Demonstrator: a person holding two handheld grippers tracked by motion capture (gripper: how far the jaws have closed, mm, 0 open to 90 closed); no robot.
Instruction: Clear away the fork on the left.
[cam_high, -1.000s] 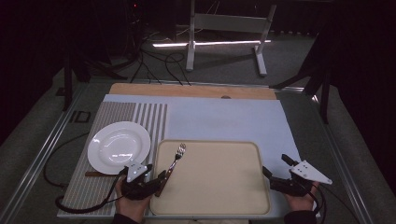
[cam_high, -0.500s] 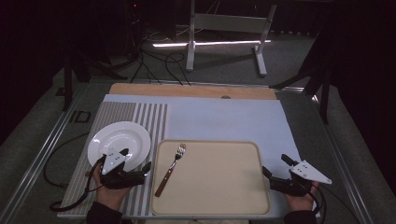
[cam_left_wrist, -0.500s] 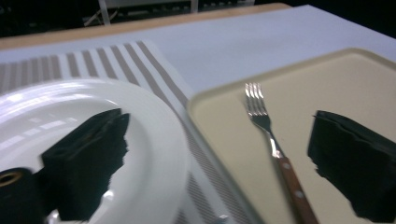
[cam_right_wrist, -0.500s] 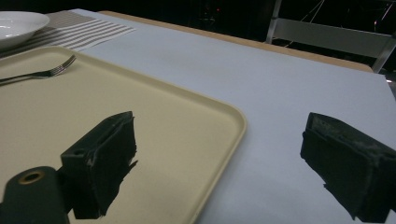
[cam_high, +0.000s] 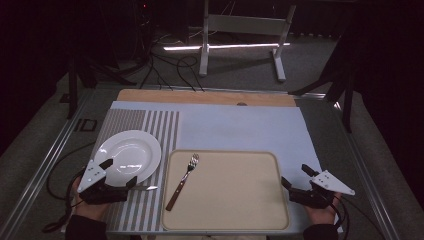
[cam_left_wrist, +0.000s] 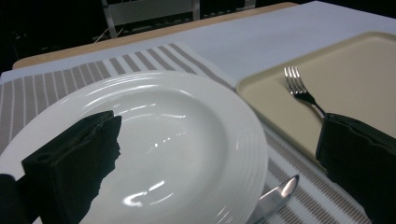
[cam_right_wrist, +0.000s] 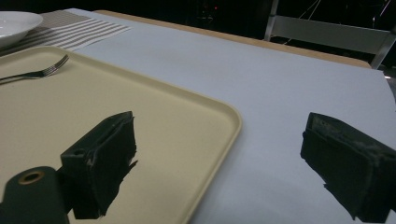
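white plate: one, lower left of the frame
fork: one, centre
knife: one, lower left
beige tray: one, lower centre
striped placemat: one, left

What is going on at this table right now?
A person holds a gripper in each hand. The left gripper, jaws just opened and empty, hovers at the white plate, with a knife beside it. A fork lies on the beige tray. The right gripper waits open beside the tray.
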